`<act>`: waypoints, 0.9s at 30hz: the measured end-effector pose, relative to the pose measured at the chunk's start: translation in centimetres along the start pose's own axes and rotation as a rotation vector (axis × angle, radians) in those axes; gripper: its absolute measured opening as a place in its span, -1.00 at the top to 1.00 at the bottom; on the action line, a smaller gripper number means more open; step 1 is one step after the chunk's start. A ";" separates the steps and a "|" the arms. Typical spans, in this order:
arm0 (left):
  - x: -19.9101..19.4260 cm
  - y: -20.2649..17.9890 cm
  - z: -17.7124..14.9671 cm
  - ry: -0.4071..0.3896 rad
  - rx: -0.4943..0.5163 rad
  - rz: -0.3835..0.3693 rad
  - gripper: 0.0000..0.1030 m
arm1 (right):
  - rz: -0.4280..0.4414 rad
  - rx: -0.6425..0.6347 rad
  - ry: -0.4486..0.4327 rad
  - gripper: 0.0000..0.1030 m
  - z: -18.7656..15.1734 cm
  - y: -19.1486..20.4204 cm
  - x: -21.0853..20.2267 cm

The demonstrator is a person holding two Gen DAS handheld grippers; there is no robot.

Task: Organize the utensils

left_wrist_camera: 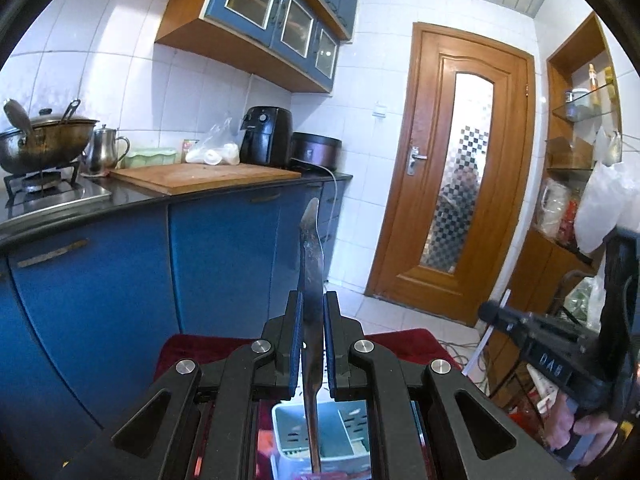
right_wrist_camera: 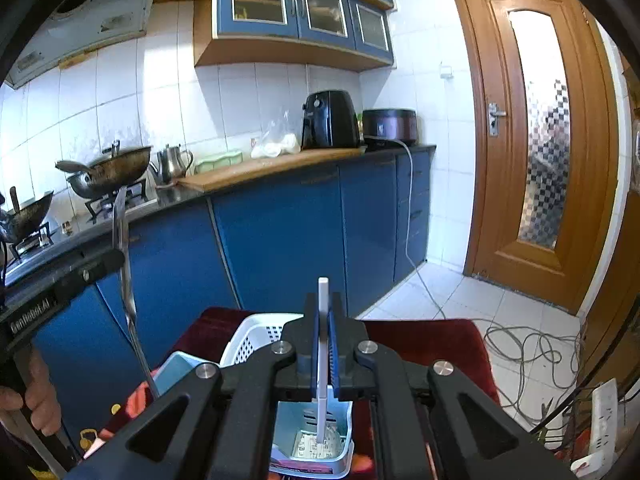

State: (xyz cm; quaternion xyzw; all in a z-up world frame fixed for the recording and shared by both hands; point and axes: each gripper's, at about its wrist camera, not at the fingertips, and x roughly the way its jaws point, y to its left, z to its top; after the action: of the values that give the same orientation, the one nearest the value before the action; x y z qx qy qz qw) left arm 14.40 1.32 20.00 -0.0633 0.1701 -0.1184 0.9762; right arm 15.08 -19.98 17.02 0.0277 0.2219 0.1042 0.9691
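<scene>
- Risk: our left gripper (left_wrist_camera: 311,344) clamps a long flat metal utensil (left_wrist_camera: 311,264); it could swing past the pale blue slotted plastic holder (left_wrist_camera: 340,432) at frame bottom.
- Our right gripper (right_wrist_camera: 323,344) pinches a thin white stick (right_wrist_camera: 322,360); a tilt could miss the compartment.

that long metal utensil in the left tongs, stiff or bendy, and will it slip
The metal utensil is probably stiff: it stands straight above the left tongs with no visible sag. It looks smooth and shiny, and the pads pinch only a narrow stretch of it, so it may pivot or slide if bumped. Long and thin, it would likely tip rather than stand if released outside the holder.
</scene>
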 end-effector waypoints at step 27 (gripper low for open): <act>0.9 -1.0 0.1 -0.047 0.003 0.002 0.83 | 0.074 0.080 0.145 0.74 -4.8 -1.7 4.2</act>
State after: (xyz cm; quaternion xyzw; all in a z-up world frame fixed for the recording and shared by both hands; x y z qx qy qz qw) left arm 15.01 0.12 19.95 -0.0642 0.1470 -0.1160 0.9802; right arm 16.99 -20.65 10.71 0.0667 0.2945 0.1328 0.9440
